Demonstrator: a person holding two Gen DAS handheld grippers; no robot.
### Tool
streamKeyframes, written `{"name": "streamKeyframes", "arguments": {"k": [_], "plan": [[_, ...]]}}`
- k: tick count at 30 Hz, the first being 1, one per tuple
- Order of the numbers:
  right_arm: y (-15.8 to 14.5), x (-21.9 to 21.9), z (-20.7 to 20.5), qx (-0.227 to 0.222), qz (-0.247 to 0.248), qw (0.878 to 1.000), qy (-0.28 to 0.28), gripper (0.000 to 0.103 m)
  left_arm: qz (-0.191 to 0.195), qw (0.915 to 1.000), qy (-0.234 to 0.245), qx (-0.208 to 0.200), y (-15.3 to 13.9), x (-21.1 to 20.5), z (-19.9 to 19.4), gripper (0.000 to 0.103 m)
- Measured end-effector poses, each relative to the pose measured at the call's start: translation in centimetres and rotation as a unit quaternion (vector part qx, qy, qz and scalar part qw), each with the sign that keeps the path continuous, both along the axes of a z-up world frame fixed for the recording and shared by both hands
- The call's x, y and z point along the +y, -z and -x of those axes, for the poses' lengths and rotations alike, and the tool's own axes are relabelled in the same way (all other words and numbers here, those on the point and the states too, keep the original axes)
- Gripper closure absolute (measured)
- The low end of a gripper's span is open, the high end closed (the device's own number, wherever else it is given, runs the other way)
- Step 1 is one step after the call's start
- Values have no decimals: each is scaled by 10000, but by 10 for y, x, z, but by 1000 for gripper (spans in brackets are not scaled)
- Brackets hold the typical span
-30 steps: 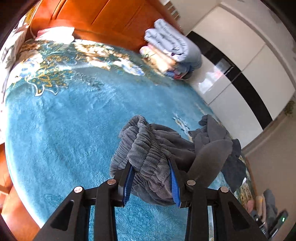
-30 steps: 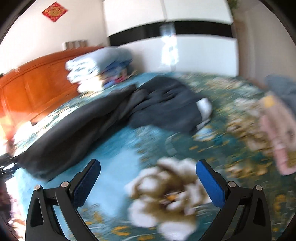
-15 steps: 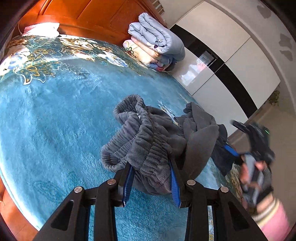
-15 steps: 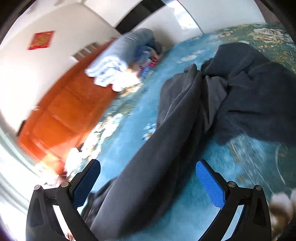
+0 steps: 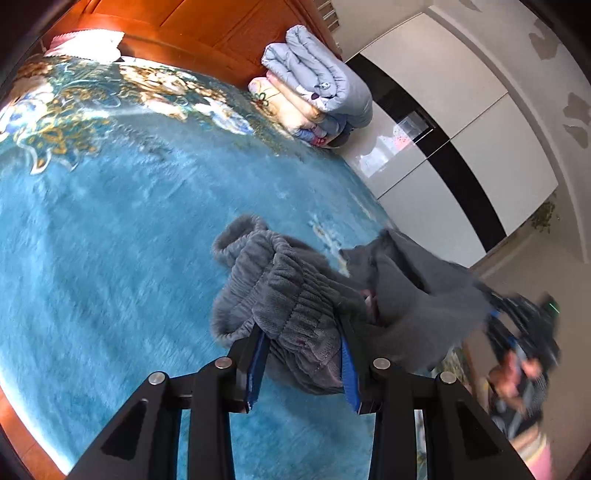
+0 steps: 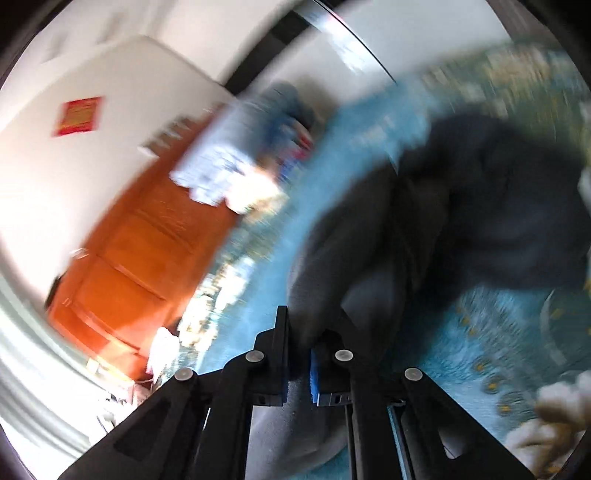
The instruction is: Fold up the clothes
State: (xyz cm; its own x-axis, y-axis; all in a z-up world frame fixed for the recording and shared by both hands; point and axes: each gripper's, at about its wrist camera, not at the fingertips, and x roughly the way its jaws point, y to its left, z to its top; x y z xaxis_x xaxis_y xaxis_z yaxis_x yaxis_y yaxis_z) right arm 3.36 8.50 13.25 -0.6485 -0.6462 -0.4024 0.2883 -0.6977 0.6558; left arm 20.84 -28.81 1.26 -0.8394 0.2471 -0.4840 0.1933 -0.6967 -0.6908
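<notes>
There is no box or basket here; the bed (image 5: 110,229) with its blue blanket carries everything. On it, near the wooden headboard (image 5: 207,26) at about one o'clock from my left gripper (image 5: 303,365), a pile of folded quilts (image 5: 317,92) lies.

The grey trousers (image 5: 295,295) are thick and fluffy, with a gathered elastic waistband. My left jaws are grasping this waistband, which bulges between the blue pads. The rest of the cloth runs toward three o'clock, crumpled and partly lifted from the blanket.

My right gripper (image 6: 299,363) has its jaws clenched on a fold of the same dark cloth; the picture is blurred, but the fabric comes out between the pads toward twelve o'clock.

Compared with one second ago: my right jaws were then released wide above the blanket, with nothing between them, and now they pinch the trousers. In the left view my right hand (image 5: 517,373) now appears at three o'clock. My left jaws keep the same grip.
</notes>
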Motion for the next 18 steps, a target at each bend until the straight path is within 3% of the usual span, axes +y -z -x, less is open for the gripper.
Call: {"name": "streamKeyframes", "arguments": {"k": [3,6,8,11,13,17,18], "plan": [[-26,26,-77,786,261,9964,-199,94,-24,10000,-10,-61,1,4,12,65],[-17,36,-140,1109,176,9928,-407,94,-36,9998,-18,-186,5,10,25,66],[15,37,-155,725,-169,9962,-462,94,-116,9995,32,-297,11,13,30,66],[69,46,-151,-201,-279,9989,-316,94,-93,9992,101,-372,17,17,24,66],[95,57,-154,-580,-147,9979,-261,94,-197,9988,127,-426,22,15,17,66],[112,60,-158,-757,-286,9959,-406,89,-434,9977,162,-502,33,9,4,66],[111,61,-158,-732,-368,9957,-424,84,-470,9975,167,-505,35,9,2,65]]}}
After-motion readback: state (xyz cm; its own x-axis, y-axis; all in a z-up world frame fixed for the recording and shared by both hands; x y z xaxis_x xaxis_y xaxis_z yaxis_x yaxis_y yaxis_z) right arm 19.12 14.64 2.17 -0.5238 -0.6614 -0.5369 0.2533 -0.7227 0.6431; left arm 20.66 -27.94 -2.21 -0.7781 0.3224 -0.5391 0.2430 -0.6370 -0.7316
